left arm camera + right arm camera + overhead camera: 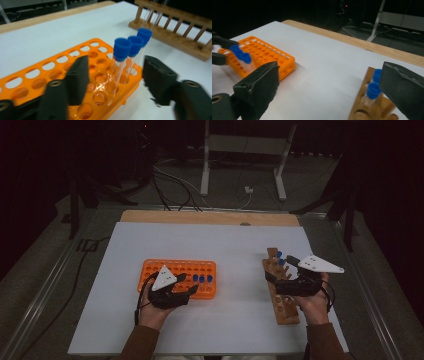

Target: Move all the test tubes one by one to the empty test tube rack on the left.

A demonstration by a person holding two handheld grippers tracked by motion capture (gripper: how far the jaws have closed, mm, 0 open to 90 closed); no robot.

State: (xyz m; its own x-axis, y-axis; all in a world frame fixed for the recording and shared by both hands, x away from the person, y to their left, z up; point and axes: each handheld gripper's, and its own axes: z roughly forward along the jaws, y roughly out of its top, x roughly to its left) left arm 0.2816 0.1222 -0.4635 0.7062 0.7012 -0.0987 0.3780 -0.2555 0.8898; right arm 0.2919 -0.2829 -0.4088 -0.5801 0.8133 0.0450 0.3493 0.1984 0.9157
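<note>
Close to the person, the left gripper [186, 286] hangs over the near edge of the orange tube rack [150, 268]. Its jaws stand apart and hold nothing. In the left gripper view, three test tubes with blue caps [122, 47] stand in a row in the rack's holes, just past the jaw tips. They lean a little, not quite straight up.

The right gripper [283, 264] sits over the wooden rack [287, 310] on the other side of the white table [225, 245]. Its jaws are wide apart too, and nothing is between them. In the right gripper view, two more tubes with blue caps [373, 90] stand in the wooden rack, just in front of the jaws.

I think the job is moving tubes from the wooden rack to the orange one, and three are already across.

Things could go wrong here. The left jaws are very near the three tubes, so a small bump could knock them over or tip the light rack. The two tubes in the wooden rack stand close together, so the right jaws could grab both, or push one sideways. A tube is smooth and could slip if squeezed too softly.

Farther back are the table's wooden edge [200, 216] and cables on the floor [170, 177].
</note>
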